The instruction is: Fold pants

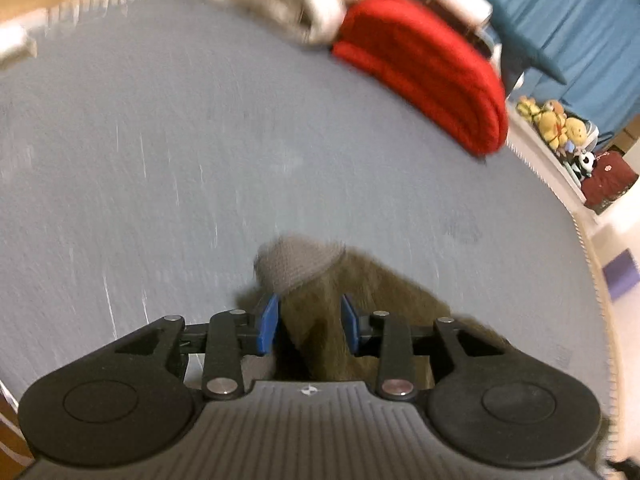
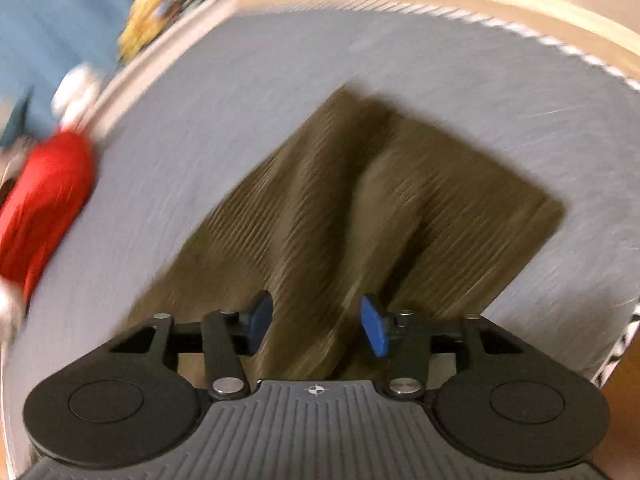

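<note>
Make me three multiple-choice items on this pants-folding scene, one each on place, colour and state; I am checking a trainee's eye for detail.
1. Where does the red knitted garment lie?
A. at the far edge of the grey table mat
B. on the olive-brown corduroy pants
C. on the floor

2. What colour are the gripper pads?
A. red
B. blue
C. white

3. How do the right gripper jaws stand?
A. clamped on the red garment
B. apart over the pants
C. shut on nothing

Answers: A, it sits by the mat's far rim; B, all pads show blue; B, a clear gap shows with pants fabric behind.
</note>
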A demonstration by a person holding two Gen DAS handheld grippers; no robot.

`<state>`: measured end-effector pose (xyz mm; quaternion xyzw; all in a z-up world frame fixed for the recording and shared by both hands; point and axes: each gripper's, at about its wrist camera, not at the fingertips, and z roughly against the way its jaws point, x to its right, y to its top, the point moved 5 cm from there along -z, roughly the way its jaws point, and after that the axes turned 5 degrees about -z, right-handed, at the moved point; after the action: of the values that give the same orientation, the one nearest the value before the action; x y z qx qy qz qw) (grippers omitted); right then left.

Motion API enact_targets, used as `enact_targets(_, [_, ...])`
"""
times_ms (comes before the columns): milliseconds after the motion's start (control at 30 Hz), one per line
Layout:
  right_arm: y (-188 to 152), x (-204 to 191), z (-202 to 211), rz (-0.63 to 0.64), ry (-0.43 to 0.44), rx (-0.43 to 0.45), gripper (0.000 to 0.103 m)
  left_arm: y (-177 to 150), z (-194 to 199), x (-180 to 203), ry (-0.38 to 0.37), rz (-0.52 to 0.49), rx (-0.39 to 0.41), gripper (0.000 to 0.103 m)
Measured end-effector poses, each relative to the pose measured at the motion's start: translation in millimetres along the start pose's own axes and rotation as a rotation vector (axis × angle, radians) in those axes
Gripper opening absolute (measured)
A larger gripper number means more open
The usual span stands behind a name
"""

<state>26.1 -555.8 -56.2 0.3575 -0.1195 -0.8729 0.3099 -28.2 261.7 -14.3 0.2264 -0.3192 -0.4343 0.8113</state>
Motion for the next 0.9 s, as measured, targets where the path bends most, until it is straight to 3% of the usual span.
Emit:
enact_targets(100, [18.3, 20.8, -11.0, -0.087, -0.032, 0.013, 0.053, 11.5, 18.0, 32.0, 0.058, -0.176, 0.105, 0.037])
enact_targets(200, [22.3, 28.4, -22.2, -0.095, -0.071, 0.034, 0.053, 22.9, 26.4, 77.2, -0.027, -0.28, 0.137, 0.046])
enact_targets(300, [24.4, 22.7, -35.6, -0.054, -0.054, 0.035, 0.05, 26.2, 17.3, 115.8, -0.095, -0.347, 0.158, 0.047])
enact_targets(333, [25.4, 22.4, -36.1, -0.036, -0.058, 0.042, 0.046, 22.5, 11.6, 126.7, -0.098, -0.384, 0.177, 0.047])
enact_targets(400, [27.2, 19.2, -43.0, -0.015, -0.05, 0.043, 0.017, 6.0, -2.5, 141.9, -0.106, -0.45, 0.199, 0.047])
enact_targets(467, [26.2, 18.1, -32.2, 0.009, -0.048, 0.095, 0.014, -13.2, -22.5, 150.5, -0.076, -0.508, 0.14, 0.047])
enact_targets(600, [22.4, 4.4, 31.6, 0.063, -0.063, 0.33, 0.012, -32.0, -43.5, 154.8, -0.123, -0.541, 0.054, 0.047])
enact_targets(700, [16.2, 9.8, 60.5, 0.031, -0.113, 0.415, 0.012, -37.3, -50.2, 159.0, -0.165, -0.567, 0.017, 0.047])
enact_targets(767, [20.1, 21.9, 52.9, 0.027, -0.208, 0.409, 0.013, -36.7, -52.3, 157.7, -0.193, -0.57, -0.011, 0.047])
enact_targets(900, [25.7, 65.0, 14.8, -0.084, -0.387, 0.267, 0.015, -34.6, -56.2, 146.9, -0.194, -0.566, -0.04, 0.047])
